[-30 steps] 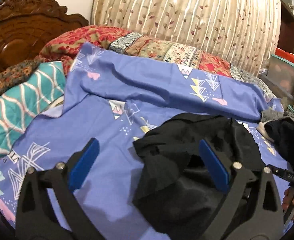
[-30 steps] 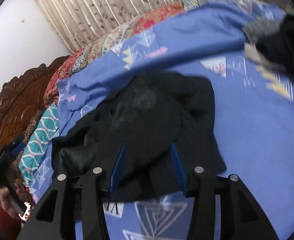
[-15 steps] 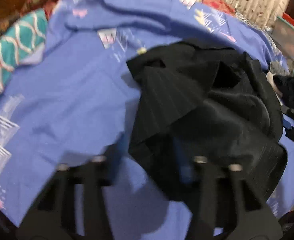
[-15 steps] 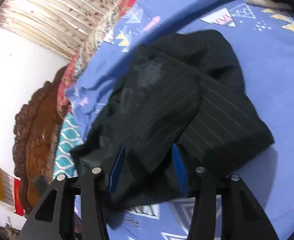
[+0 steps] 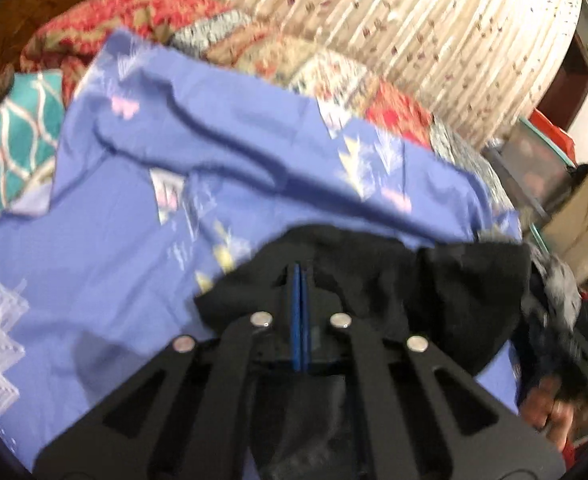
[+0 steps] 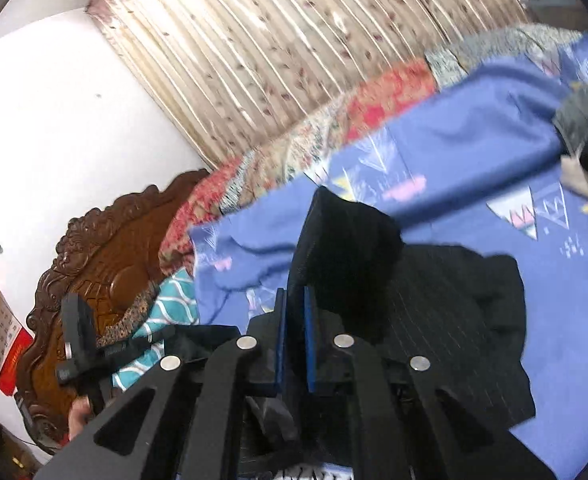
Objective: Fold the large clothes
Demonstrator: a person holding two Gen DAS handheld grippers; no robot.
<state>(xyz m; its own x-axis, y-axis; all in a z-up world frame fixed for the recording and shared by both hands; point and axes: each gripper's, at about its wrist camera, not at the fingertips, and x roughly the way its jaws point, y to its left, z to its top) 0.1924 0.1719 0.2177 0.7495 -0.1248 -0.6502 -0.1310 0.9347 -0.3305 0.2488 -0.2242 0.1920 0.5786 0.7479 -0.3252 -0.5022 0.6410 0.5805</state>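
A black pinstriped garment lies bunched on the blue patterned bed sheet. My left gripper has its blue pads closing flat together. Black cloth wraps around their tips and hangs below, so it is shut on the garment. In the right wrist view the garment spreads to the right. One fold of it stands up between the pads of my right gripper. Its jaws are closing on that fold with only a narrow gap left. The left gripper's body shows at the left.
A carved wooden headboard and a teal wavy blanket sit at the bed's head. A red floral quilt runs along the pleated curtain. More dark clothes are piled at the right, near boxes. A hand shows low right.
Both grippers went from open over the black garment to closed on it. Both have risen, and the cloth now lifts off the sheet with them.
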